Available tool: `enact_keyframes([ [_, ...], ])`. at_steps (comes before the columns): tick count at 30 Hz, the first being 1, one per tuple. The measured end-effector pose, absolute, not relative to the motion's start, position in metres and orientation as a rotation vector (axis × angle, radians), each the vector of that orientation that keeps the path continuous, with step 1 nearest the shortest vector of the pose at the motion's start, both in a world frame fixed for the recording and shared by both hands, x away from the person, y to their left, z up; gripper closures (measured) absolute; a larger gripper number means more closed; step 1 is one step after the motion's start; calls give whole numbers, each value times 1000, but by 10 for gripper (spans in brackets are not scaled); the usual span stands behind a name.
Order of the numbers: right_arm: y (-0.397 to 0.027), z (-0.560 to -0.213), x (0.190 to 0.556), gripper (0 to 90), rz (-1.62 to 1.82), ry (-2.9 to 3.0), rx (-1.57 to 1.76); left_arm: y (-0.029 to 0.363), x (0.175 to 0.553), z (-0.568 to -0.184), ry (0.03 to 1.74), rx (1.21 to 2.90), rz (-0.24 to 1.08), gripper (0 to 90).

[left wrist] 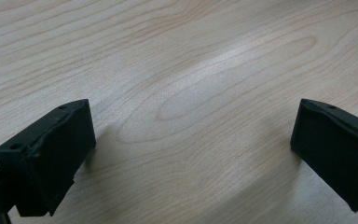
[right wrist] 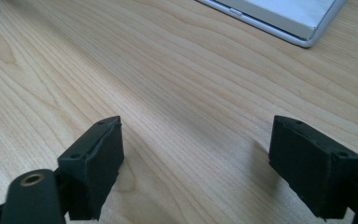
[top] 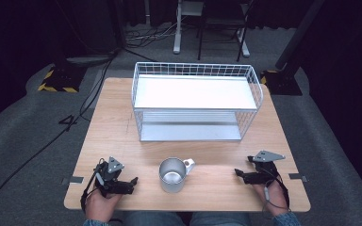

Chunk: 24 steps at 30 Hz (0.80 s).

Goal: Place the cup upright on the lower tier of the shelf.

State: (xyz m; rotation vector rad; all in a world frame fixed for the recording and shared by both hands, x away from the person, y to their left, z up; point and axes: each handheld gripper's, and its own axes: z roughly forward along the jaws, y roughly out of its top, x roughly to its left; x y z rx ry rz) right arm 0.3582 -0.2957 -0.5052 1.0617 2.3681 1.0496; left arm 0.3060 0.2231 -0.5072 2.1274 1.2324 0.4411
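Near the front edge of the wooden table [top: 118,122], a metal mug [top: 173,174] is standing upright, its handle pointing toward the white wire rack [top: 195,101] behind it. Left of the mug, the left gripper [top: 133,181] is resting with jaws spread wide and empty; right of it, the right gripper [top: 237,172] is lying equally wide and empty.

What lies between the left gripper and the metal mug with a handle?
Bare wooden table, seen in the high view, separates left gripper and mug.
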Motion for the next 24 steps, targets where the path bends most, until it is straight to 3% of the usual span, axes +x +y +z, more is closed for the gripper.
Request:
enact_keyframes([
  [15,-295,-505,357,192,1053,2373,1054,221,303,-506,1253,2117,464,0],
  [24,-295,-505,357,194,1055,2376,1053,217,286,-493,1226,1911,519,0],
])
